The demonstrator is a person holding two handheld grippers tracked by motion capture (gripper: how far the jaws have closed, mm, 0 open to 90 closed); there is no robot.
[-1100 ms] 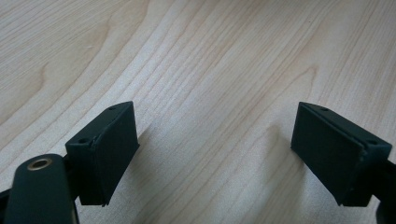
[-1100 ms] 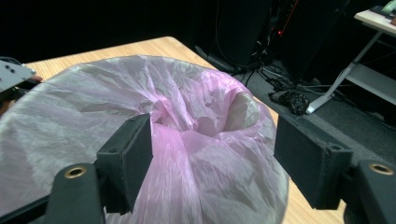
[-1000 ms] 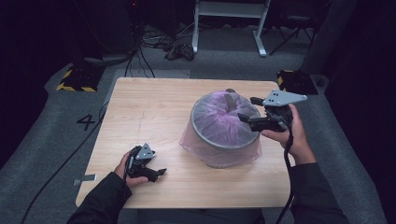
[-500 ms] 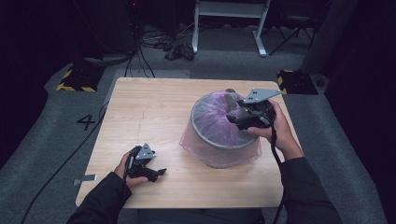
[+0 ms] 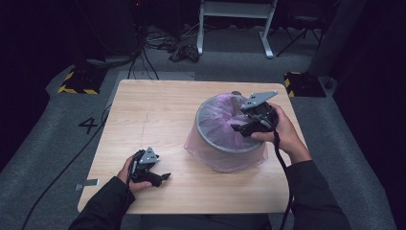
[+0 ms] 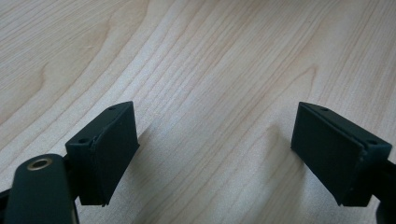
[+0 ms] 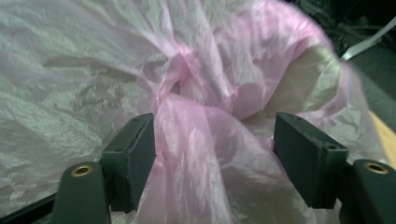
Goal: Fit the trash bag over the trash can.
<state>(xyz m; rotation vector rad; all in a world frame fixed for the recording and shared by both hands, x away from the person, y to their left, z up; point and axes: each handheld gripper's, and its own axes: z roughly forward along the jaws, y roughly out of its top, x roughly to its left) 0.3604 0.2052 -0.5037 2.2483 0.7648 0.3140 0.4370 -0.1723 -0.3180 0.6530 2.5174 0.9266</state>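
Right gripper [image 5: 238, 128] hangs over the open mouth of the bin [image 5: 225, 143], just inside its right rim, jaws pointing toward the bin's middle. Jaws spread wide. In the right gripper view a gathered fold of the pink bag [image 7: 196, 154] runs up between the two pads; left pad looks to touch the plastic, right pad stands clear of it with a gap, so nothing pinched. Rest of the bag liner spreads ahead of and to both sides of this gripper, crumpled, knotted-looking bunch just ahead of the jaws. Bag overhangs the bin rim and drapes down the outer wall onto the table [image 5: 158, 110] below the gripper. Person's right hand [image 5: 282, 132] wraps the gripper body from behind, grey plate on top, cable trailing back along the sleeve.

Left gripper [image 5: 163, 178] sits low at the near left part of the table, well apart from the bin, which lies ahead and to its right. Jaws spread wide, nothing between them; left gripper view gives bare wood grain between the pads [image 6: 112, 149] and ahead. Jaws close above the table surface, whether touching cannot tell. Left hand [image 5: 129, 172] holds it from behind, dark sleeve coming in from the table's near edge.

Bin stands upright on the right half of the table, directly under the right gripper.
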